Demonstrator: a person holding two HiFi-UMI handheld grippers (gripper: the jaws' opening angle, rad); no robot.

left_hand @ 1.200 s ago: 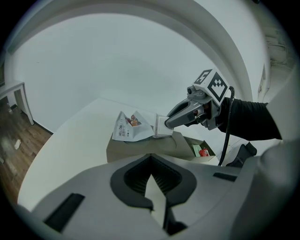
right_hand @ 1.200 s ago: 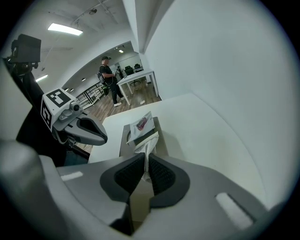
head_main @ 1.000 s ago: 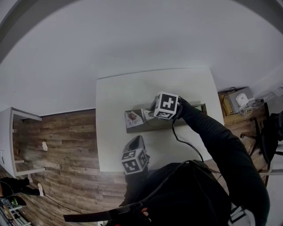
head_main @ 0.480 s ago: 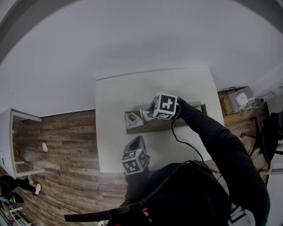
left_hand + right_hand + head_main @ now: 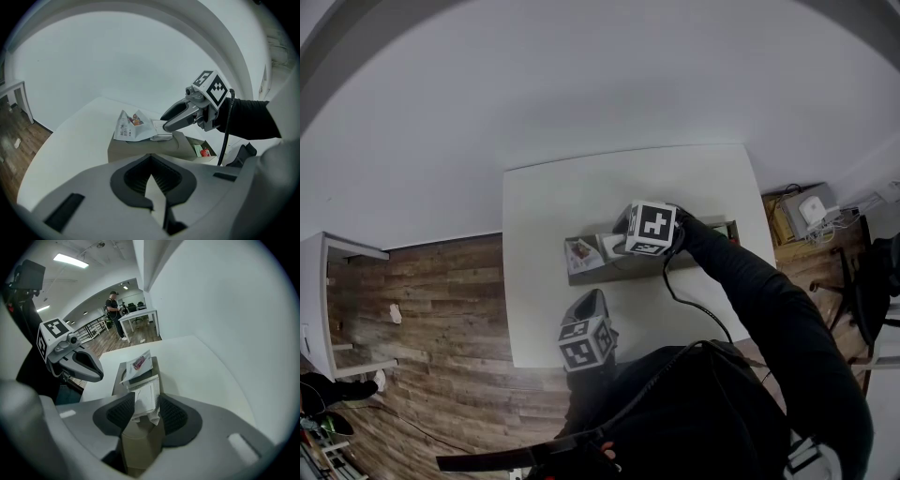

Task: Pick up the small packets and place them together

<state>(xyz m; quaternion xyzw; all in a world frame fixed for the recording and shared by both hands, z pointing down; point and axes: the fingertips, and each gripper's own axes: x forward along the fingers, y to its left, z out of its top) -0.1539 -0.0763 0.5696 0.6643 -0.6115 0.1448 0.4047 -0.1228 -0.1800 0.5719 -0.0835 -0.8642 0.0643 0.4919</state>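
Soft, dim, even light, perhaps from ceiling strips (heavy fisheye warp, dark corners)

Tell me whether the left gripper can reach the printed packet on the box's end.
Probably yes: bare table lies between the left gripper and the printed packet. The right gripper, jaws opening around a white packet beside it, may crowd the approach.

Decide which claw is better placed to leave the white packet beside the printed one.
Right. The right claw is above the box, jaws opening around the white packet beside the printed packet. The left claw sits shut, away from the box.
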